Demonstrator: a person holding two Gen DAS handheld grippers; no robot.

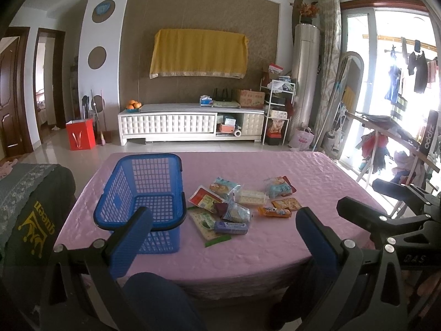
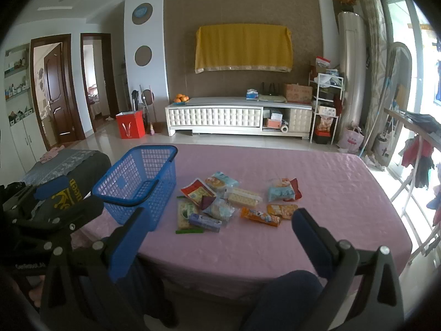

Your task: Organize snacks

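Nothing sorted yet: blue basket [image 1: 143, 193] sits empty, snack packets [image 1: 237, 204] all loose on the table [image 1: 303, 171]; left hand-held gripper [image 1: 223, 237] and right hand-held gripper [image 2: 217, 237] hover wide, empty.

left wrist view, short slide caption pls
Open left gripper faces an empty blue plastic basket beside scattered snack packets on a pink tablecloth.

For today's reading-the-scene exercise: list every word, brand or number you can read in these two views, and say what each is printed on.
"queen": yellow letters on the dark cloth left of the table.
"zippo": white letters on a dark panel by the window.
"DAS": on the right gripper body.
Snack packets, cardboard box: print too small to read.
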